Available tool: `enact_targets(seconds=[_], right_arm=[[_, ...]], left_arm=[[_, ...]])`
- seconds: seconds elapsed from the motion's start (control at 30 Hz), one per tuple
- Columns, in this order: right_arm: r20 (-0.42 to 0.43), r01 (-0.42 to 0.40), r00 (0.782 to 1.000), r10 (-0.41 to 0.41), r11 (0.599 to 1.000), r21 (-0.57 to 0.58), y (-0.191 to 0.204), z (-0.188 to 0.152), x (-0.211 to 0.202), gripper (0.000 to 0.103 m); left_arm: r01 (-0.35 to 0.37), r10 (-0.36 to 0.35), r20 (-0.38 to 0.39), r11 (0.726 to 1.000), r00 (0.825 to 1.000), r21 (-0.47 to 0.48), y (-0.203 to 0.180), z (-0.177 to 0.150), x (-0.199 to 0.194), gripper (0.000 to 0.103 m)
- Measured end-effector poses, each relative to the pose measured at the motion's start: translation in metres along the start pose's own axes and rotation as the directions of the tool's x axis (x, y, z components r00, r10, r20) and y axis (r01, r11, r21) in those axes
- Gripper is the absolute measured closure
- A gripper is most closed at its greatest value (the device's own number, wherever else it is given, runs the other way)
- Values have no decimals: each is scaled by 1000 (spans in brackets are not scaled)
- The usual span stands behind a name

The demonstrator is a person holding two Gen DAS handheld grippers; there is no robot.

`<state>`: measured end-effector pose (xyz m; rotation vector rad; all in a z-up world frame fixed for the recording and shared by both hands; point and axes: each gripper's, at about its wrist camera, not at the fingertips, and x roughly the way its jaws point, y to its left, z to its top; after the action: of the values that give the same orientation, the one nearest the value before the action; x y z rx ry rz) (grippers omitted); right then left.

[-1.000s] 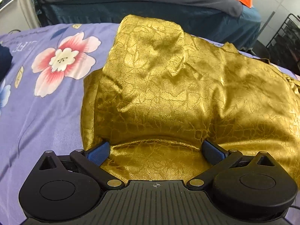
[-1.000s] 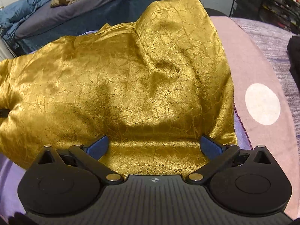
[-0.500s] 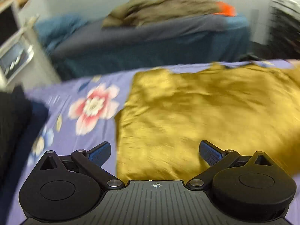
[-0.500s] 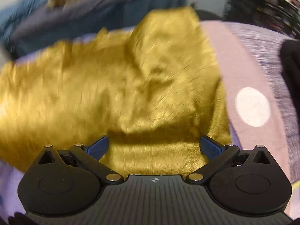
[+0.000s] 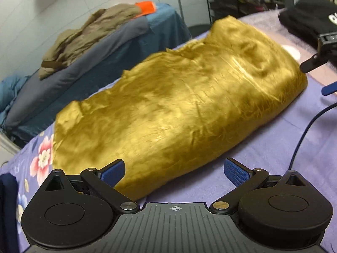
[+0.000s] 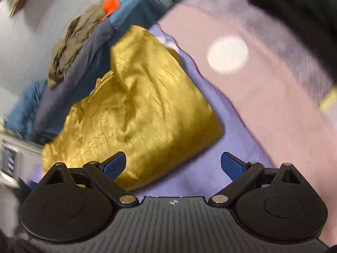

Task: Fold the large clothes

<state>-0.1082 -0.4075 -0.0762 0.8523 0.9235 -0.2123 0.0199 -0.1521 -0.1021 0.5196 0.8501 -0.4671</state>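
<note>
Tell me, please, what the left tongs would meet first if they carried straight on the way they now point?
Most likely the near edge of the gold garment, or the purple sheet just before it; depth is unclear. The left tongs are open and empty.

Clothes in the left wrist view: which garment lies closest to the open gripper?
The gold shiny garment, spread just beyond the left gripper; the black garment and the olive garment lie farther off.

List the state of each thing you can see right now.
Gold garment: folded over, lying loose on the bed, held by nothing.
Left claw: open, empty.
Right claw: open, empty, jaws just closing slightly.
Purple sheet: spread flat.
Black clothes: stacked, folded.
</note>
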Motion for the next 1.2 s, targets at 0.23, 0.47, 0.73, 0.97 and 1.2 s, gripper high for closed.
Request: enact_targets(seconds=[0.23,0.47,0.73,0.97,1.2], right_arm=[[-7,-87,996,89,981,171,-32,-3,9,7],[-6,-147,988,153,959,241,-37,0,27,5],[31,-202,979,202,935,290,-29,18,52,5],[48,-206,979,200,950,234,-16,36,69,3],[95,-229,973,212,941,247,-14,60,85,12]], left_arm=[[193,-216,19,826,976,-529,57,-24,8,0],[173,-206,115,290,972,-941,127,-102,17,0],[129,-134,126,15,983,-992,164,-138,44,0],[156,-88,158,-25,984,-987,184,-126,60,0],[153,-71,161,-108,984,-982,192,-124,70,0]])
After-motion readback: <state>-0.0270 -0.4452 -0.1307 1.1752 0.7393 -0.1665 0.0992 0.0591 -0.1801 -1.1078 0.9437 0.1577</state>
